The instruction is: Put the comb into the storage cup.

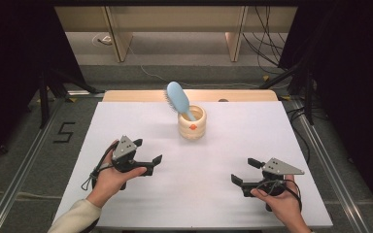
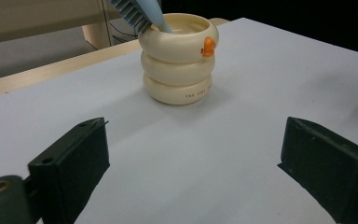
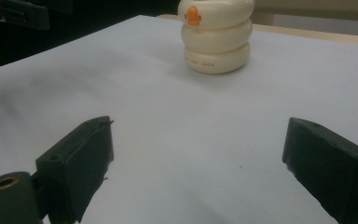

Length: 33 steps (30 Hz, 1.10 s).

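Observation:
A cream ribbed cup with a small orange knob stands upright on the white table, toward the back centre. A light blue hairbrush leans in it, handle down, head up and tilted to the left. The cup and the brush's bristles appear ahead in the left gripper view. The cup also stands far ahead in the right gripper view. My left gripper is open at the front left, empty. My right gripper is open at the front right, empty.
The white sheet covers a wooden tabletop whose far edge shows behind the cup. Beyond it are wooden furniture legs and loose cables on the floor. Black stands flank the table.

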Tool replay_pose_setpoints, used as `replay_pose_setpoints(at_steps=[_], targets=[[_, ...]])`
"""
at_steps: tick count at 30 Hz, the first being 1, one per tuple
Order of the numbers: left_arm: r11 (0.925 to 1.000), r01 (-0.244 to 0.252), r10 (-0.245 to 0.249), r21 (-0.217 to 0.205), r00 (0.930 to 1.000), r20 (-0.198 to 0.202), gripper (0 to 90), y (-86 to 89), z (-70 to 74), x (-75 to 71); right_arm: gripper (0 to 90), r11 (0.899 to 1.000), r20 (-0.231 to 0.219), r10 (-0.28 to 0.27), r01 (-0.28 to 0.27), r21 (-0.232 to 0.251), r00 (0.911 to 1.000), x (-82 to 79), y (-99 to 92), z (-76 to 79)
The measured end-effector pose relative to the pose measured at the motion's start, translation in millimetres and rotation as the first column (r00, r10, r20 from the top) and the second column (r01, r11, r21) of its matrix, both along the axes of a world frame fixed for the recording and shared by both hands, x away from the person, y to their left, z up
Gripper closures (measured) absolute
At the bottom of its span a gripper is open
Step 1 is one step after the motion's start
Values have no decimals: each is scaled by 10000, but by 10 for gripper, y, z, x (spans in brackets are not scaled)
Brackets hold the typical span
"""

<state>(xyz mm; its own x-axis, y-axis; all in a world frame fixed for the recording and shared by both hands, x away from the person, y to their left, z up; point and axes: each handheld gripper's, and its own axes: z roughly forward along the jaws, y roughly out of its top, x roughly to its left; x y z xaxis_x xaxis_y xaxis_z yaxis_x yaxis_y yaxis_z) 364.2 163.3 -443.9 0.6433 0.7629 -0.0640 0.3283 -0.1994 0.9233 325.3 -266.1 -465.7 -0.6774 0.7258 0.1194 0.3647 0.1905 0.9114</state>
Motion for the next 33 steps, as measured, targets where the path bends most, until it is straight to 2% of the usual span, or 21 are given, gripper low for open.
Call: replay_pose_setpoints(at_steps=[14,19,33], targets=[[9995,-67,63,317,9999,135,70,188,-105,-168,99,10000,11,60,-60,-34,10000,-2,1,-1],[9993,-261,253,285,9992,305,71,212,-138,-179,101,10000,29,89,-89,2,10000,0,0,0],[9988,-440,431,192,9980,458,71,199,-154,-183,101,10000,72,46,-46,-18,10000,6,-5,-4]])
